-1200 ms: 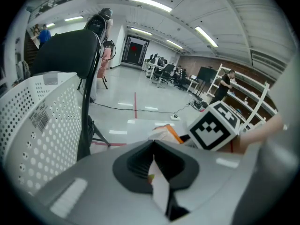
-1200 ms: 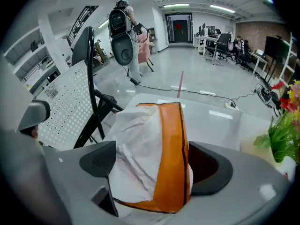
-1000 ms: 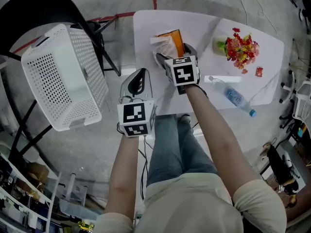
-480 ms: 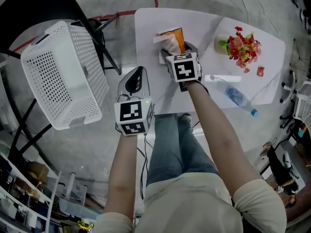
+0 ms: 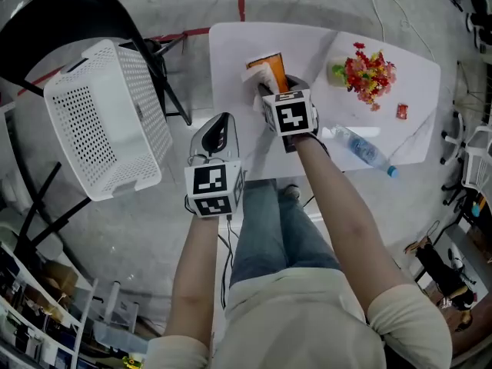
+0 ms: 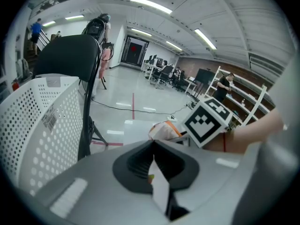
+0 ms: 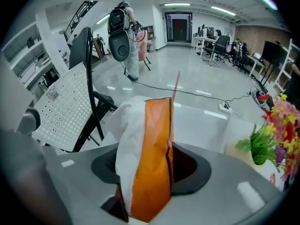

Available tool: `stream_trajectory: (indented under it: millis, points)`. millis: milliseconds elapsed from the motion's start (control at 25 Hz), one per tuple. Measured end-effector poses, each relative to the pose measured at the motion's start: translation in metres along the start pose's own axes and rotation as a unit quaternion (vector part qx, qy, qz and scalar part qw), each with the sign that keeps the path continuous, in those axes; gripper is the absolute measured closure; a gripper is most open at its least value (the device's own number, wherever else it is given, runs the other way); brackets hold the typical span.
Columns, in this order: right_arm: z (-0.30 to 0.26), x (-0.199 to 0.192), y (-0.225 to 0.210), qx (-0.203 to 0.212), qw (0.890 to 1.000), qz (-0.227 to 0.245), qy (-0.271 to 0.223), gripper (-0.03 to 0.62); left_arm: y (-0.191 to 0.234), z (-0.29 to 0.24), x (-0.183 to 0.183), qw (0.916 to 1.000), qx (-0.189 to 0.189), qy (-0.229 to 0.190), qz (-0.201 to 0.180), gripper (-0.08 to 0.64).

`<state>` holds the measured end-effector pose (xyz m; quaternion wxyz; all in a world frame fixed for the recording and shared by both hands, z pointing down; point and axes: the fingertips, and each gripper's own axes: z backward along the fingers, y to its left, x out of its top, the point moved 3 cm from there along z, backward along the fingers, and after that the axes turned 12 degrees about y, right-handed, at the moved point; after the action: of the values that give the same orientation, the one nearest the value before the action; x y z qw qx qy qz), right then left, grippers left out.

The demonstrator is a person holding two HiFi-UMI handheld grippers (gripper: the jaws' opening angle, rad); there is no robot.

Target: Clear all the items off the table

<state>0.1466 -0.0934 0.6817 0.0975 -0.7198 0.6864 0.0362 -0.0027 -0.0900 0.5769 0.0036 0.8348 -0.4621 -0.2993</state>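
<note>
An orange-and-white packet (image 5: pixel 265 69) is pinched between the jaws of the right gripper (image 5: pixel 278 87), which have just been closing on it. It is over the middle of the white bench (image 5: pixel 227 52); we cannot tell whether it has left the surface. The left gripper (image 5: pixel 218 129) hovers by the bench's near edge, jaws together, holding nothing. Further right on the bench lie a bunch of flowers (image 5: pixel 367 74), a small red item (image 5: pixel 401 111) and a water bottle (image 5: pixel 363 151). To the left, a white basket (image 5: pixel 100 129) sits on a black chair (image 5: pixel 54 6); we see nothing in it. We judge the clearing barely begun: one item gripped, three waiting.
</note>
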Motion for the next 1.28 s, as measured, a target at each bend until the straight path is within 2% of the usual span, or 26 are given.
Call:
stream_trajectory:
  millis: [440, 920, 1280]
  points:
    - [0.081, 0.000, 0.007, 0.010, 0.999, -0.018, -0.038, 0.337, -0.025, 0.040, 0.017, 0.9999, -0.003, -0.011, -0.011, 0.549]
    - [0.161, -0.022, 0.011, 0.002, 0.998, -0.019, -0.065, 0.337, -0.051, 0.090, 0.028, 0.9995, -0.004, -0.015, -0.028, 0.549]
    - [0.211, -0.038, 0.003, 0.003, 0.995, -0.006, -0.096, 0.337, -0.089, 0.122, 0.035, 0.9985, -0.006, -0.025, -0.048, 0.549]
